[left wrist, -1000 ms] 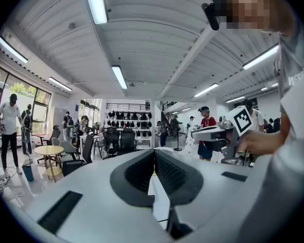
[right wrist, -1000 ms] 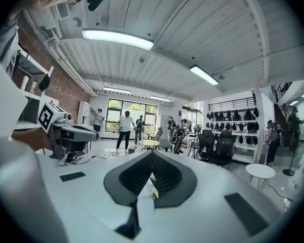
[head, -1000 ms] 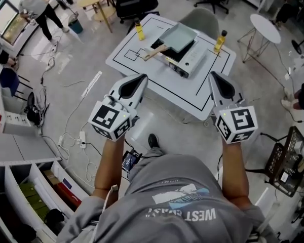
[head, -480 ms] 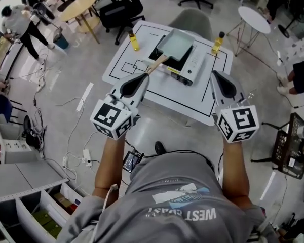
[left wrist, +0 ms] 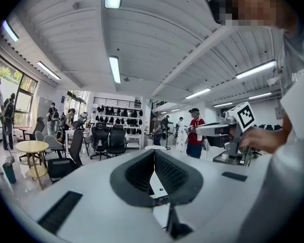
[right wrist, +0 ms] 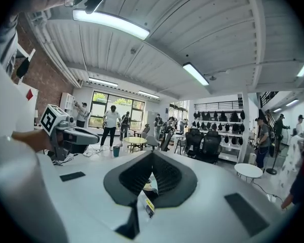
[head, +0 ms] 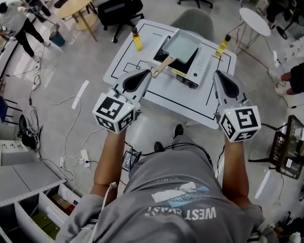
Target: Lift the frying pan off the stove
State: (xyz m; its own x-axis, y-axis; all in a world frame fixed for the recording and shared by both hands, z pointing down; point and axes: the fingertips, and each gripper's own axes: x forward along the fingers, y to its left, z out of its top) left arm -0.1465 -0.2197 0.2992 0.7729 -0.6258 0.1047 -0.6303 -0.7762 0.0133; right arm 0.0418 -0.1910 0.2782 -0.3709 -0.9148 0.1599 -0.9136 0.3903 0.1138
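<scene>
A person in a grey shirt stands on a pale grey floor at the near edge of a white table marked with black lines. The view is from above, looking steeply down.

A white portable stove sits on the far half of the table. The frying pan, square and pale grey-green, rests on top of the stove. Its wooden handle sticks out toward the near left. A grey chair stands at the table's far side.

The person holds both arms out over the near part of the table, one gripper in each hand. The left gripper points at the near end of the pan's handle and appears just beside it. From this steep angle it is hard to tell whether they touch or how far above the table the gripper is. Its jaws are pressed together with nothing between them. The right gripper hovers to the right of the stove, apart from it. Its jaws are also clenched together on nothing. Each gripper view looks level across the room at office chairs and people in the distance, not down at the table.

Two small yellow bottles stand on the table. One bottle is at the far left and the other bottle is at the far right, with the stove between them.
</scene>
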